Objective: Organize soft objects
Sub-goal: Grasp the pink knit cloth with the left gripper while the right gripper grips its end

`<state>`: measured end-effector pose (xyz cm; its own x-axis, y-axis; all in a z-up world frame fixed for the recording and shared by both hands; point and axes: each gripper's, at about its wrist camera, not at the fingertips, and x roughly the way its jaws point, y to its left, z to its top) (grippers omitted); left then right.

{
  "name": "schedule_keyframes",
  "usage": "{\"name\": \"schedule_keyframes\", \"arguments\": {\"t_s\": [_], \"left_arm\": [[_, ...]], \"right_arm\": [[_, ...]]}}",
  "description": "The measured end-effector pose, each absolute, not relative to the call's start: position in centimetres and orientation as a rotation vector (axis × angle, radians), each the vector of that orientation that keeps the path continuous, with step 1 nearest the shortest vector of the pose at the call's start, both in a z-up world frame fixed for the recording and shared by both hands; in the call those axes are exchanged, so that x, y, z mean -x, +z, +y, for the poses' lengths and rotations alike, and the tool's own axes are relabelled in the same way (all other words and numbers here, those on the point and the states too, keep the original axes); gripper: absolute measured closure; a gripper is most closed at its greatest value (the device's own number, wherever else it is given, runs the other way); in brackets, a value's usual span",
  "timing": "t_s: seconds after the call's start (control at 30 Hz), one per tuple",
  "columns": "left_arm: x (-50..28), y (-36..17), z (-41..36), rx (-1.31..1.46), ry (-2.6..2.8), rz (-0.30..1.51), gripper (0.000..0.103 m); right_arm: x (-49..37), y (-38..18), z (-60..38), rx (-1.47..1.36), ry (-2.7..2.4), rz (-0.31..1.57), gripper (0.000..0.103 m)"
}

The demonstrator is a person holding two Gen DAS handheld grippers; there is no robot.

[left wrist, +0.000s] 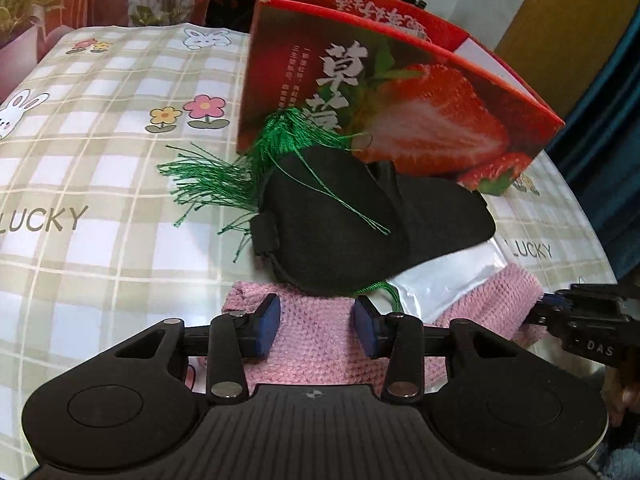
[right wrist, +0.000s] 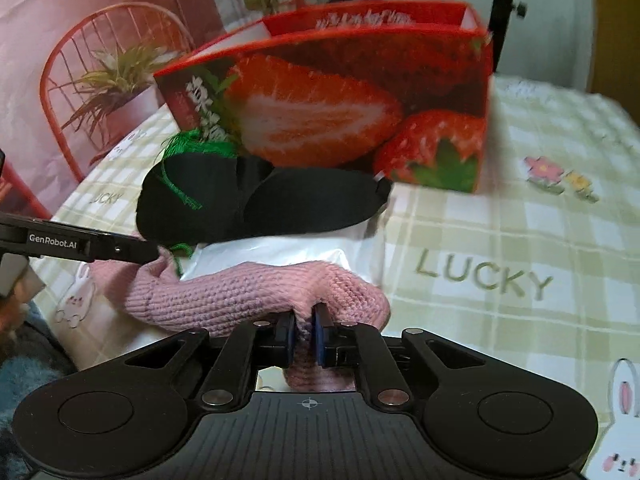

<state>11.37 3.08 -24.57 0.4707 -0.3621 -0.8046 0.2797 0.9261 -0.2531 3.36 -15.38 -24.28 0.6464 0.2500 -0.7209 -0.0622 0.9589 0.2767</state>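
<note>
Strawberry box [left wrist: 400,92] stands open at the rear of the table [left wrist: 100,200]. Black eye mask [left wrist: 360,216], green tassel [left wrist: 224,172] and white pouch [left wrist: 448,280] are stacked on the pink knit [right wrist: 256,292] just in front.

Right gripper [right wrist: 304,336] is clamped on knit edge; left gripper [left wrist: 316,324] pads aren't seen pressing, so not gripping.

Risk: if knit is lifted, stack gets dumped, tassel snagged.

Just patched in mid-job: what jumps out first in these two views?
The red strawberry box stands open at the back of the checked tablecloth. Against its front lies a black eye mask tangled with a green tassel. Nearest, the right gripper pinches a pink knitted piece.
</note>
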Motion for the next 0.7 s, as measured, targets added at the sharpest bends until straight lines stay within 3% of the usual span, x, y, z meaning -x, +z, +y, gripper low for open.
{"name": "schedule_keyframes", "arguments": {"t_s": [0.43, 0.57, 0.7], "left_arm": [[-9.0, -24.9, 4.2, 0.13, -0.362, 0.929, 0.061], [-7.8, -23.5, 4.0, 0.1, -0.356, 0.874, 0.045], [-7.0, -22.2, 4.3, 0.095, -0.355, 0.829, 0.038]], "right_arm": [[-2.0, -24.8, -15.8, -0.233, 0.104, 0.789, 0.083], [-2.1, -24.9, -16.1, -0.246, 0.102, 0.791, 0.082], [-2.1, -25.0, -16.0, -0.245, 0.103, 0.791, 0.082]]}}
